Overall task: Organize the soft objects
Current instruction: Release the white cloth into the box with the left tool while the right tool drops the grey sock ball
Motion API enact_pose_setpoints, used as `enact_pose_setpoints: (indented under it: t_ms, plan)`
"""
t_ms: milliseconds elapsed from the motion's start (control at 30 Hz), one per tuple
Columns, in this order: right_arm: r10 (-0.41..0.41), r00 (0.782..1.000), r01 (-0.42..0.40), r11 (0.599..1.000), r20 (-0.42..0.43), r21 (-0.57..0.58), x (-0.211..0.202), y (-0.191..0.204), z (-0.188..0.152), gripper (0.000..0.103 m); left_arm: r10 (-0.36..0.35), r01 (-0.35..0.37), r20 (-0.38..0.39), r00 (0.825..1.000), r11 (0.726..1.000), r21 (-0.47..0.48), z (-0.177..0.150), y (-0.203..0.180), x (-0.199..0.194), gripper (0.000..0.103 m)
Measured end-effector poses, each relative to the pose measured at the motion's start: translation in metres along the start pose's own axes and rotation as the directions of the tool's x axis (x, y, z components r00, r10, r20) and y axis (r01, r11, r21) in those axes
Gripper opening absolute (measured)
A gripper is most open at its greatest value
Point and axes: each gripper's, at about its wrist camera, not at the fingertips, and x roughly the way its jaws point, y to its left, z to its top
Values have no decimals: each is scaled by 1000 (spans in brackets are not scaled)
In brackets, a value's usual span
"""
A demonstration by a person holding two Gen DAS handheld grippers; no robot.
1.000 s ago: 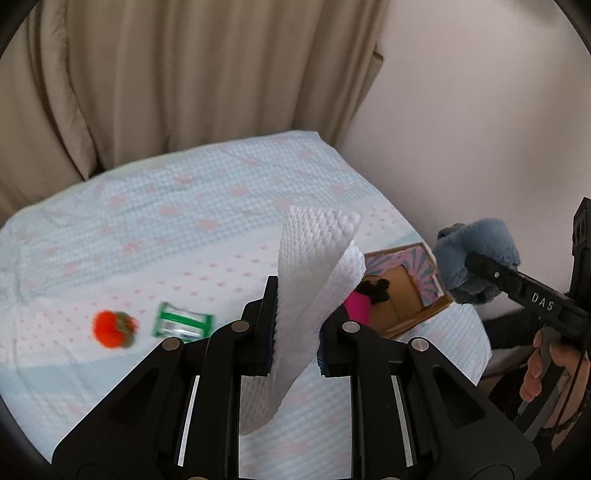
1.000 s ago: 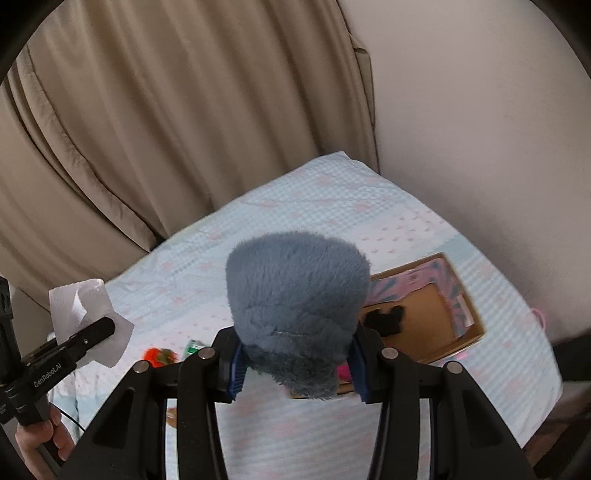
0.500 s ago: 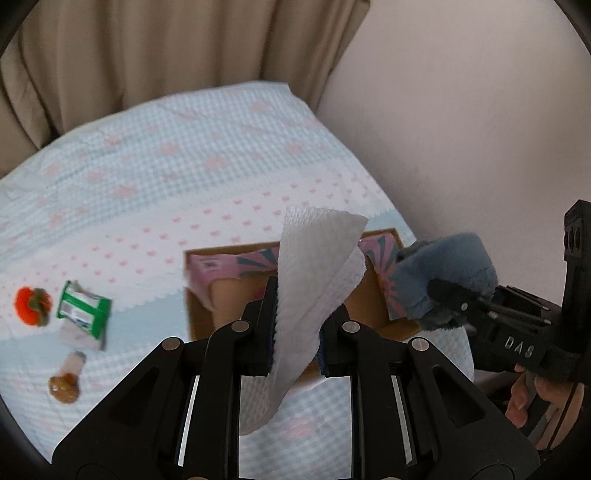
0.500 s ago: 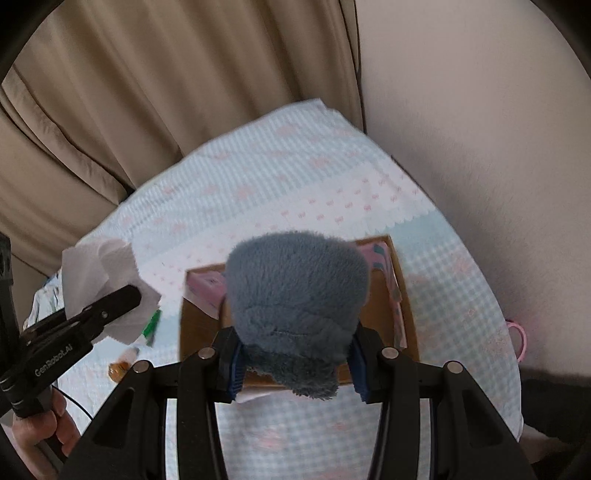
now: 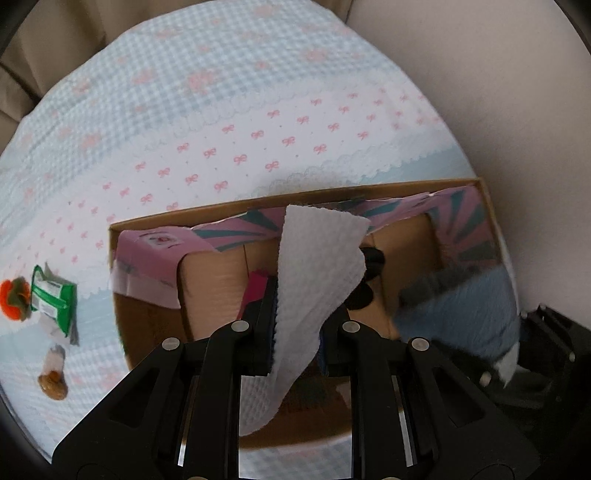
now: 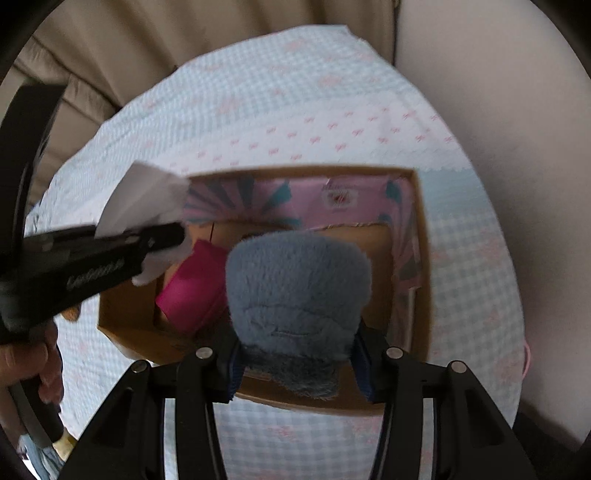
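My left gripper (image 5: 297, 328) is shut on a white paper towel (image 5: 314, 266) and holds it over the open cardboard box (image 5: 258, 201). My right gripper (image 6: 297, 354) is shut on a fluffy blue-grey plush (image 6: 299, 295), held above the box (image 6: 421, 258); the plush also shows blurred in the left wrist view (image 5: 465, 314). Inside the box lie a magenta soft item (image 6: 188, 291) and a black item (image 5: 365, 280). The left gripper with the towel (image 6: 147, 203) shows at the left of the right wrist view.
The box has pink patterned flaps (image 5: 155, 251). Left of it on the bow-print cloth (image 5: 258, 110) lie a green packet (image 5: 51, 295), an orange pom-pom (image 5: 14, 299) and a small brown bottle (image 5: 53, 373). A wall (image 5: 498, 92) is at the right, curtains (image 6: 184, 29) behind.
Both grippers moved forward and down over the box, which now fills the lower view. Each still holds its item.
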Motion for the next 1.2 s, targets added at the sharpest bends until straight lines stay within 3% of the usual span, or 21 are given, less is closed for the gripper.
enact_pose_setpoints:
  t_ms: [100,200,233,267,300,333,367,567,800,1200]
  plan:
    - [10,1000,-11,1000,-28,-23,14,3,-5,46,32,-32,-30,999,999,15,4,-3,11,14]
    - [31,999,-32,999,-45,-39,23,8,-8,55,81,-79,-53,995,996,37,5,-5,16,17]
    - [34,999,-36,998,-39,-43,24,9,-8,63,94,-91,-59,994,995,43,6,-4,17,35]
    - [41,999,-42,998,-28,-49,24,10,-9,69,98,-95,-70,993,994,47,6,-4,18,85]
    - [53,998,-54,997,-17,-53,24,9,-9,86,96,-93,-74,993,995,48,7,-3,18,103]
    - [67,998,-67,996,-5,-55,23,10,-9,99,90,-86,-68,994,995,48,7,-2,16,103]
    - [76,997,-75,995,7,-59,22,11,-9,102,87,-84,-68,994,995,48,9,-1,14,103]
    - [75,997,-71,992,35,-108,19,18,-16,102,93,-89,-86,992,995,50,11,0,8,103]
    - [58,998,-55,995,40,-86,9,15,-16,102,75,-72,-58,996,996,51,4,-3,-11,103]
    - [6,989,6,997,149,-79,-63,34,-21,102,30,-34,77,997,998,54,-20,2,-105,103]
